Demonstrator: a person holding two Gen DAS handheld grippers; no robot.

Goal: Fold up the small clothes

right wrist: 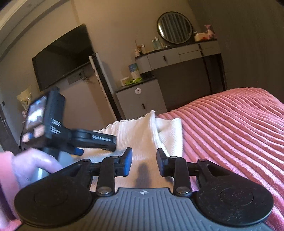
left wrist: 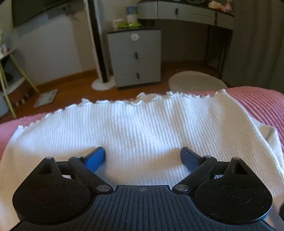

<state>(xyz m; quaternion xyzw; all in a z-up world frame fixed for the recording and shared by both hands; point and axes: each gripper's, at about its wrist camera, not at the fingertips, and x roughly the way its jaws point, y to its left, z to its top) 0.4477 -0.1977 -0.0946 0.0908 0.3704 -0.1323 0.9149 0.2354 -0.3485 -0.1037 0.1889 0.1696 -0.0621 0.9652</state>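
Observation:
A white ribbed garment [left wrist: 142,124] with a frilly far hem lies spread on the pink ribbed bedspread [left wrist: 257,104]. My left gripper [left wrist: 142,156] is open wide, low over the garment's near part, holding nothing. In the right wrist view the garment [right wrist: 142,135] lies ahead with a folded-over part at its right edge [right wrist: 172,135]. My right gripper [right wrist: 144,160] is open above the cloth, empty. The left gripper's body [right wrist: 74,136] and the hand holding it show at the left, blurred.
The bedspread [right wrist: 230,133] extends to the right. Beyond the bed's far edge are a wooden floor, a grey drawer cabinet [left wrist: 134,58], a dressing table [left wrist: 186,12], a round white rug [left wrist: 195,81] and a wall-mounted TV [right wrist: 62,56].

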